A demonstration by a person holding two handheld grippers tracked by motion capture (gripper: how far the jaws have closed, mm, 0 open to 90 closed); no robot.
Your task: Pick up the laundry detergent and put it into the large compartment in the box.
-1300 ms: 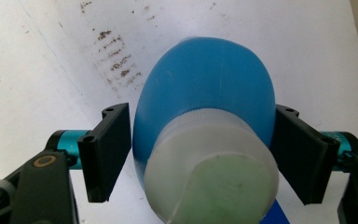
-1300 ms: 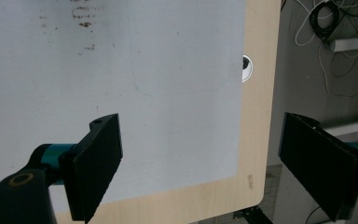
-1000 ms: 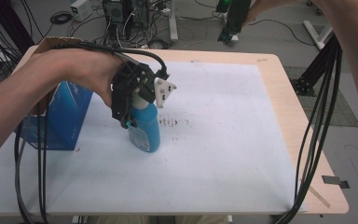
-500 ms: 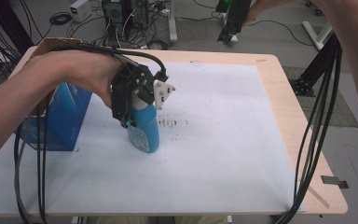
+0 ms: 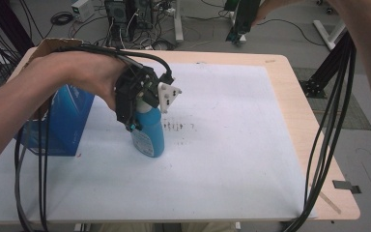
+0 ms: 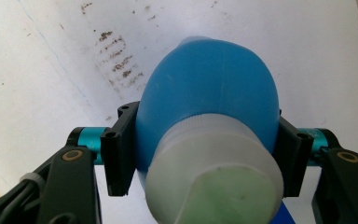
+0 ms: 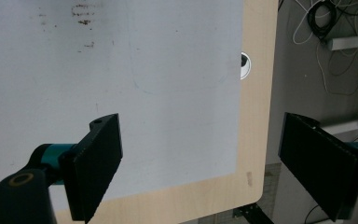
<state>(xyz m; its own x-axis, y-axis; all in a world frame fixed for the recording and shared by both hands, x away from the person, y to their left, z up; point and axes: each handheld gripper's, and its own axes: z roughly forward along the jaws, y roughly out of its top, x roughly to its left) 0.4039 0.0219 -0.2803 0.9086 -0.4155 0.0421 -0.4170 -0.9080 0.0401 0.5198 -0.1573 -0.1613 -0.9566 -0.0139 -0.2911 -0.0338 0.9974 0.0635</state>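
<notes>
A blue plastic bottle [image 5: 150,137] with a pale cap [image 6: 214,172] stands on the white mat [image 5: 232,145], left of the middle. My left gripper [image 5: 135,120] comes down on it from above and is shut on its upper body. In the left gripper view [image 6: 207,140] both black pads press the bottle's [image 6: 209,88] sides. My right gripper [image 5: 235,30] is held high beyond the table's far edge. In the right gripper view [image 7: 200,161] its jaws stand wide apart with nothing between them, over a corner of the mat.
A blue box [image 5: 65,123] with a cardboard flap [image 5: 48,46] stands just left of the bottle. Dark smudges [image 5: 178,126] mark the mat to its right. Black cables [image 5: 328,135] hang along the right side over the wooden table edge [image 5: 299,111].
</notes>
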